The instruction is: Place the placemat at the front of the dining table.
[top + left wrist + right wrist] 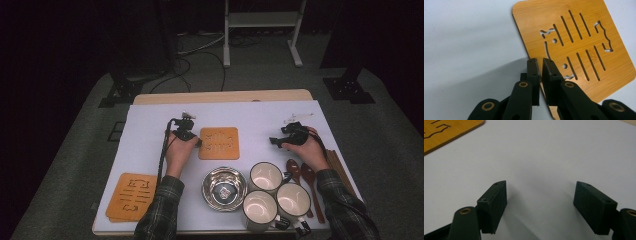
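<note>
A bamboo trivet [219, 143] with a cut-out animal pattern lies flat at the centre of the high view, on the white mat [260, 117] that covers the table, and your left gripper [198, 143] is at its left edge. In the left gripper view that edge runs between the two black jaws, which stand nearly together with only a thin gap around the board; whether the pads press on it cannot be told from here. The trivet [579, 47] spreads across the upper right of that view, level on the mat.

Your right gripper [272, 141] hovers right of centre in the high view, jaws wide apart and holding nothing; the right gripper view shows bare mat between them and a corner of the trivet [446, 132] at upper left.

By the look of it, this first trivet is placed and little else is laid. A stack of trivets [131, 196] waits at lower left. A steel bowl [224, 188], three mugs [274, 192] and wooden spoons [305, 180] sit grouped along the bottom edge, right of centre, none yet set out.
</note>
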`<state>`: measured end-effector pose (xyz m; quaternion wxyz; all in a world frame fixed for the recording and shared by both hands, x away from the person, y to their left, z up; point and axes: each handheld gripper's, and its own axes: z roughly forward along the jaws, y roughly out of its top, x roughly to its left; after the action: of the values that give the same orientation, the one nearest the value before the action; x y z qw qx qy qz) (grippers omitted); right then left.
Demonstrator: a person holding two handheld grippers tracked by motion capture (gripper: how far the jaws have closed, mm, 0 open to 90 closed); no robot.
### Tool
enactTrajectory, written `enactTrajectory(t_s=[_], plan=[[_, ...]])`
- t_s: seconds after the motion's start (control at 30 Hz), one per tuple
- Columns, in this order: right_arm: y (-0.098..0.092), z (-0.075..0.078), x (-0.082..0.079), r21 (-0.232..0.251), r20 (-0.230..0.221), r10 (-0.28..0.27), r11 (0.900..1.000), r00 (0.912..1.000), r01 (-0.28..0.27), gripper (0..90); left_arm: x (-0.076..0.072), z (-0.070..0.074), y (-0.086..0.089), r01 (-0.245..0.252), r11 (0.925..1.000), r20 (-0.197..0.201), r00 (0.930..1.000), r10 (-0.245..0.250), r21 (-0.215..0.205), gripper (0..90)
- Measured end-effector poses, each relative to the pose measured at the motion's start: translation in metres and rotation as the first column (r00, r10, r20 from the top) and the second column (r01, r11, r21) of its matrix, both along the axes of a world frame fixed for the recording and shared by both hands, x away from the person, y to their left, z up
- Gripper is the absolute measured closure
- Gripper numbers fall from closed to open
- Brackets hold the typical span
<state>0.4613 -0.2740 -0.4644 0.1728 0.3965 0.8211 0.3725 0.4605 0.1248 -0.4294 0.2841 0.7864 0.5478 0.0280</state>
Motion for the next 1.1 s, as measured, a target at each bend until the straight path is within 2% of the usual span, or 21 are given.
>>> enactTrajectory(t_s=[0.13,0.83,1.1], plan=[[0.000,0.000,0.000,0.001,0.000,-0.001,1.000,1.0000,0.001,25.2,0.000,0.002,0.001,0.002,1.0000,0.003,1.0000,-0.002,0.000,81.8],[0.000,0.000,0.000,-0.001,-0.001,0.000,1.000,1.0000,0.000,25.2,-0.007,0.013,0.008,0.036,0.9994,0.049,0.9982,-0.035,-0.003,51.9],[0.000,0.000,0.000,0.001,-0.002,-0.001,1.000,1.0000,0.001,25.1,-0.010,0.016,0.008,0.041,0.9991,0.070,0.9968,-0.040,-0.011,43.8]])
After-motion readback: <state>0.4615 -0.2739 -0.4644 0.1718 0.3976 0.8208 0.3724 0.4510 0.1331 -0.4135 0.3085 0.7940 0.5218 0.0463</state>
